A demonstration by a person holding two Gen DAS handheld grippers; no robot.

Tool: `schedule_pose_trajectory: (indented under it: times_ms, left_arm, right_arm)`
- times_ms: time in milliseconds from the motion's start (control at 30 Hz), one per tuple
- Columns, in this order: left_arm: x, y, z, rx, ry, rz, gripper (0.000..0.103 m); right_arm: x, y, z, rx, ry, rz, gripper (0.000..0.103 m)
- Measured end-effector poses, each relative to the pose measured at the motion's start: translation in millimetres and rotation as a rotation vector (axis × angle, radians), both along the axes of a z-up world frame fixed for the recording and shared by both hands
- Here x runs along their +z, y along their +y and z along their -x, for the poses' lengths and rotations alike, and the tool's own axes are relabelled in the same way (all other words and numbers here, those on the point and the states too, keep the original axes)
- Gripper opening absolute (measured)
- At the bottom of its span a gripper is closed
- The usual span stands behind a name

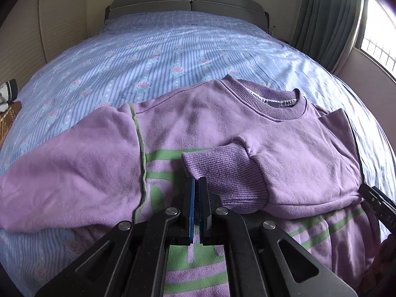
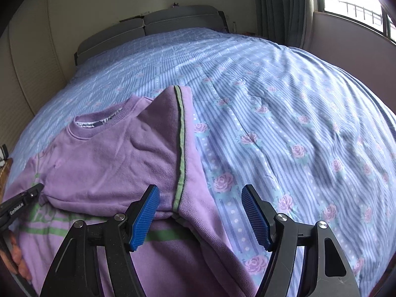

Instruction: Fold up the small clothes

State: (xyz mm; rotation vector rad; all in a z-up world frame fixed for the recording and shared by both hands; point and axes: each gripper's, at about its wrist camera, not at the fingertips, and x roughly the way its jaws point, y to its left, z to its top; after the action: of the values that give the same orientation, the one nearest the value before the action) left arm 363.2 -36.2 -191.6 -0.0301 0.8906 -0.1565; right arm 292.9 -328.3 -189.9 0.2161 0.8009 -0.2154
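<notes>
A purple sweatshirt with green stripes lies face up on the bed, collar away from me. One sleeve is folded across the chest, and its ribbed cuff rests in the middle. The other sleeve lies spread out to the left. My left gripper is shut, its pads together at the cuff's near edge, with no cloth visible between them. My right gripper stands open just above the sweatshirt, over the folded side by the green seam. It also shows at the right edge.
A blue striped bedspread with pink roses covers the whole bed, up to a grey headboard. Curtains and a window are on the right. A brown woven object sits at the left edge. A hand holds the left gripper.
</notes>
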Motion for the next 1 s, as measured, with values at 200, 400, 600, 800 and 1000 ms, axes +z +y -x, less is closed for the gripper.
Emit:
schedule_pose_trajectory:
  times_ms: [200, 400, 600, 800, 1000]
  left_arm:
    - [21, -2, 17, -0.012, -0.070, -0.050, 0.047]
    - [41, 30, 45, 0.021, -0.101, -0.059, 0.055]
    - [54, 99, 81, 0.150, -0.126, -0.087, 0.065]
    - [43, 190, 112, 0.374, -0.113, -0.047, 0.064]
    - [29, 255, 127, 0.545, -0.114, 0.063, 0.064]
  right_arm:
    - [15, -3, 5, -0.012, -0.031, -0.028, 0.070]
    - [45, 18, 23, 0.022, -0.106, -0.056, 0.070]
    - [62, 66, 35, 0.076, -0.145, -0.067, 0.070]
    - [74, 138, 40, 0.185, -0.174, -0.066, 0.070]
    - [69, 204, 41, 0.280, -0.162, -0.030, 0.070]
